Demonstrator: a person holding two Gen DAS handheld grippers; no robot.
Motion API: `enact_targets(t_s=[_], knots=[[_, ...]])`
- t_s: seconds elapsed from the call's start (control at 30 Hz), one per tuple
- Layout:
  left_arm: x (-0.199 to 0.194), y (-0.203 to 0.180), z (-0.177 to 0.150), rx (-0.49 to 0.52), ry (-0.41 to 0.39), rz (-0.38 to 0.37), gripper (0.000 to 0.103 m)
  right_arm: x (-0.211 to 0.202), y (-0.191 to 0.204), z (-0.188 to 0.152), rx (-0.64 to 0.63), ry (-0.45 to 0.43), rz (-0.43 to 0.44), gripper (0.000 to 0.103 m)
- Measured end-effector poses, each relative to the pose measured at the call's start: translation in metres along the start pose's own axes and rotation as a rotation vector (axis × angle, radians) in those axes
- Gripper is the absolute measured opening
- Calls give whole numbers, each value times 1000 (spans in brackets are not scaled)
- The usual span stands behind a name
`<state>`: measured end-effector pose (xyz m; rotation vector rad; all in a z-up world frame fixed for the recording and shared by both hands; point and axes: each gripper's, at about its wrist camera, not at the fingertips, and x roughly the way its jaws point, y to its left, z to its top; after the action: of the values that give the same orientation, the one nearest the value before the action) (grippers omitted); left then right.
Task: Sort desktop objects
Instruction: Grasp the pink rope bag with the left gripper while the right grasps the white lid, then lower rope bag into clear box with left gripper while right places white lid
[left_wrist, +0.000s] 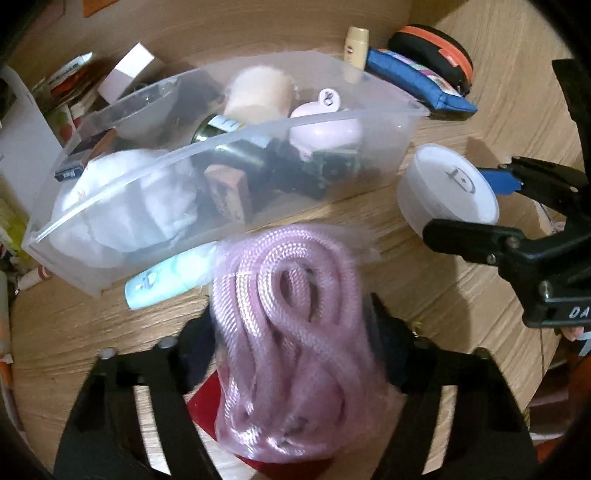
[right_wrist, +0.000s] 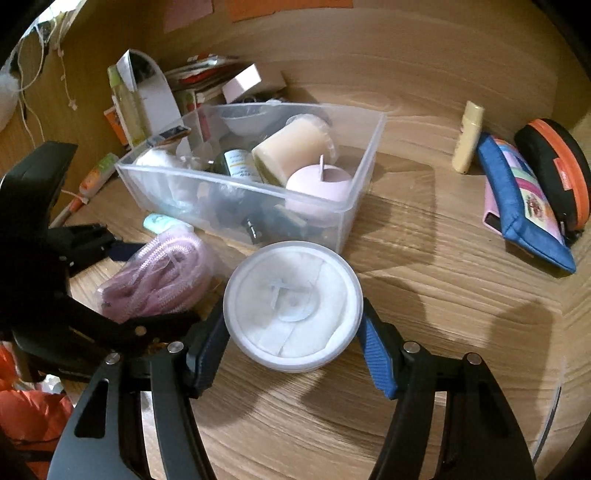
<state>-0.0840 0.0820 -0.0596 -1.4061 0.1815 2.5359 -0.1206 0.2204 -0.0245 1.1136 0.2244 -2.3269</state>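
Between my left claw's fingers sits the clear bag of coiled pink cord, and both pads press its sides, so I read that claw as clamped on the bag. Just beyond the bag's far end, toward the bin, a pale mint tube lies on the wooden desk, touching the front wall of the clear plastic bin. A red flat thing shows under the bag, close to my left finger.

My right claw grips the round white tub with its translucent lid; the blue pads bear on both sides of it. Straight ahead of that claw, just past the tub, stands the same bin, crowded with a cream candle, a pink rounded case, a dark bottle and white wadding. To the left of my right claw, the left claw with its pink bundle sits close beside the tub.

Far to the right of my right claw, well apart from the bin, lie a blue pouch, a black-and-orange zip case and a small cream bottle. Behind the bin, packets and a pink box are heaped.
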Motion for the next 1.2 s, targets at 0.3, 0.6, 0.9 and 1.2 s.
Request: enact_targets(t_s=[0.3, 0.6, 0.9, 1.2], knots=[[-27, 13, -5, -21, -83, 28, 62, -16, 0, 4, 8, -62, 3, 62], [-81, 41, 17, -135, -243, 13, 62, -37, 5, 26, -13, -147, -13, 62], [-119, 65, 59, -180, -395, 69, 62, -47, 6, 61, -17, -218, -35, 62], [-117, 89, 87, -222, -415, 43, 62, -38, 6, 92, 9, -245, 5, 62]])
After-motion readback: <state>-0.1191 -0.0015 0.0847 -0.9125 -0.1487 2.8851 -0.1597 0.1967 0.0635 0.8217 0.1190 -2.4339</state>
